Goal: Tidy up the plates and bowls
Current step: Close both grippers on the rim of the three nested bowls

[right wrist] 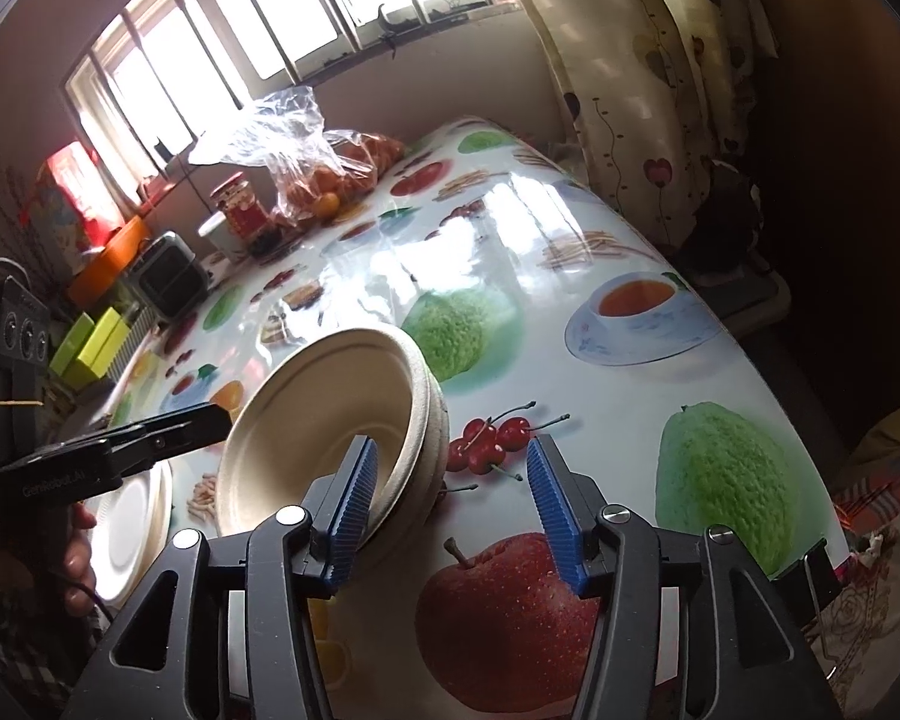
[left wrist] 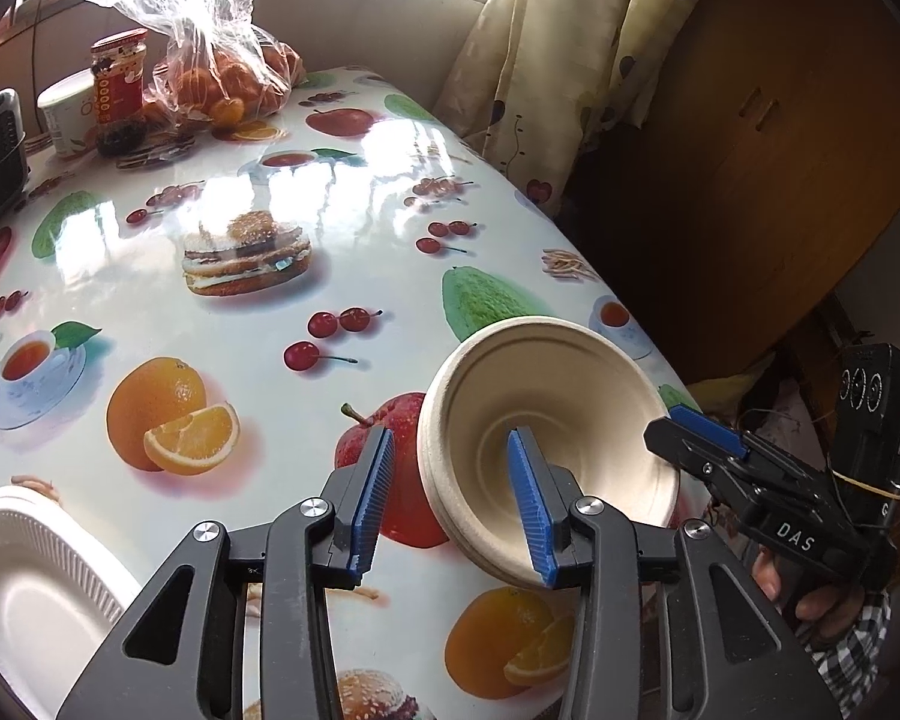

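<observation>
Straddling the tilted stack of pulp bowls (left wrist: 546, 396) on the counter (left wrist: 210, 300) with left gripper (left wrist: 450, 504) and right gripper (right wrist: 453, 510), fingers spread on both, I judge I should pinch its wall squarely before lifting, lest it roll.

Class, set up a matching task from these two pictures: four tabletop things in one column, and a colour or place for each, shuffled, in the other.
Things:
1. stacked bowls
2. foam plate
3. jar
4. bag of oranges

Descriptions:
A. red, far end of table
B. beige, tilted between both hand-held grippers
C. clear plastic, near the window
D. white, near left edge

Pairs: 1-B, 2-D, 3-A, 4-C
</observation>
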Motion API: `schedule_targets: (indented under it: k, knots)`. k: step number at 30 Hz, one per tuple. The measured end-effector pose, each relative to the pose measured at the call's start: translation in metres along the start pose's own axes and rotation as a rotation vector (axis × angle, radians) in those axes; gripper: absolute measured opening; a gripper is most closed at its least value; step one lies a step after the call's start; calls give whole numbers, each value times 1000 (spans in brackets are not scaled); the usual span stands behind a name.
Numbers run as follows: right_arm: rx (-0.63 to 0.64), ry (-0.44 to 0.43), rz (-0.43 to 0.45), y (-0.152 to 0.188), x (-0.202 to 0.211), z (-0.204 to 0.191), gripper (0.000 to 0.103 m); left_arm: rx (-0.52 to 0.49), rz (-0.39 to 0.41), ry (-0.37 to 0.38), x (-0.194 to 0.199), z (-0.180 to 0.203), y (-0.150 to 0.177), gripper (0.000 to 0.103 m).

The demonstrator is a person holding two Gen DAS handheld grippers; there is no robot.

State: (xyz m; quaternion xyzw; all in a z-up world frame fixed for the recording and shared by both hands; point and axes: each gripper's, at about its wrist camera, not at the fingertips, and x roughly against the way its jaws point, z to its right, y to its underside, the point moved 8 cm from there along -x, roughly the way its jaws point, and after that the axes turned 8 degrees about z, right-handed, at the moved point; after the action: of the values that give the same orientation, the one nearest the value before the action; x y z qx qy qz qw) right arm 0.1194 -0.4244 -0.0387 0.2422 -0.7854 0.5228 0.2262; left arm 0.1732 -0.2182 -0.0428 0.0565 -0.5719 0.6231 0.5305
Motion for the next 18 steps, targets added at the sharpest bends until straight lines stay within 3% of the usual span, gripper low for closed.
schedule_targets:
  k: [18]
  knots:
    - [38,-123,-52,-11,-19,-8,52,160,-45,65,-3,-4,24,41]
